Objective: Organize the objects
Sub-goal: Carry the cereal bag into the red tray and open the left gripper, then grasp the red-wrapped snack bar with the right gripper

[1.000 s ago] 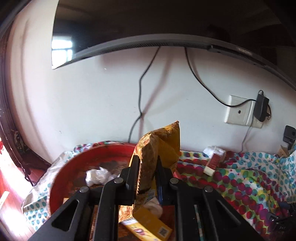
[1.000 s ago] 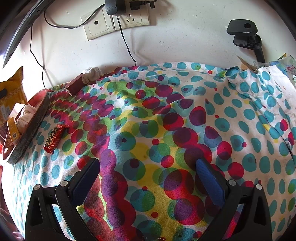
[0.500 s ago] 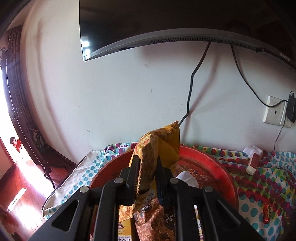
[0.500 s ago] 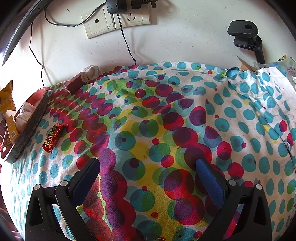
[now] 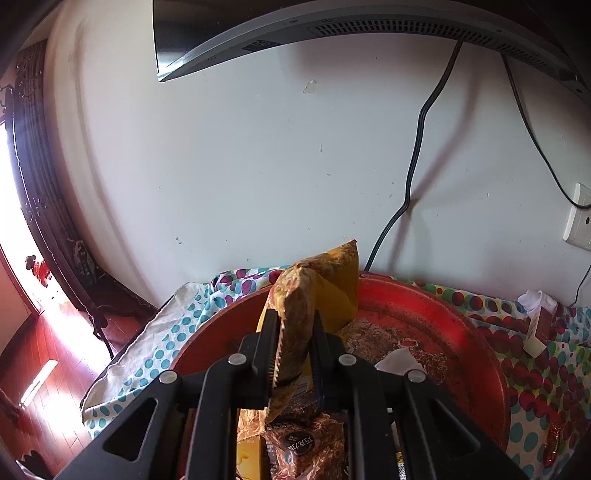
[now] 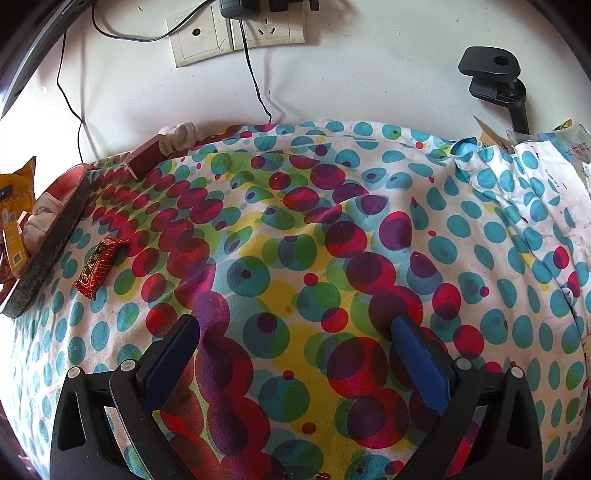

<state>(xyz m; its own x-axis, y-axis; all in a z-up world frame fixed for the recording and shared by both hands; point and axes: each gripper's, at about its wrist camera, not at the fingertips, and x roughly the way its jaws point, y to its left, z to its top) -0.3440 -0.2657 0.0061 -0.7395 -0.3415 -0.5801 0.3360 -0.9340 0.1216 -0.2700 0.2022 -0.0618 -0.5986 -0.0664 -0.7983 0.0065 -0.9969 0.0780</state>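
My left gripper (image 5: 294, 325) is shut on a yellow-brown snack bag (image 5: 317, 291), which hangs upright over the near left part of a round red tray (image 5: 461, 332). The tray holds a brown wrapped pack (image 5: 306, 443), a yellow box and a white crumpled paper (image 5: 397, 363). In the right wrist view my right gripper (image 6: 293, 328) stands open above the dotted tablecloth (image 6: 332, 240) with nothing between its fingers. A small red candy wrapper (image 6: 99, 266) lies on the cloth just right of the tray's edge (image 6: 51, 243).
A dark red box (image 6: 146, 157) and a white wad (image 6: 181, 134) lie by the wall behind the tray. Wall sockets (image 6: 236, 33) with cables hang above. A black clamp (image 6: 495, 77) and papers sit at the far right. A screen (image 5: 332, 26) overhangs the tray.
My left gripper carried the snack bag leftwards and a little lower, so the tray now lies under and right of it. The right gripper kept still and open.
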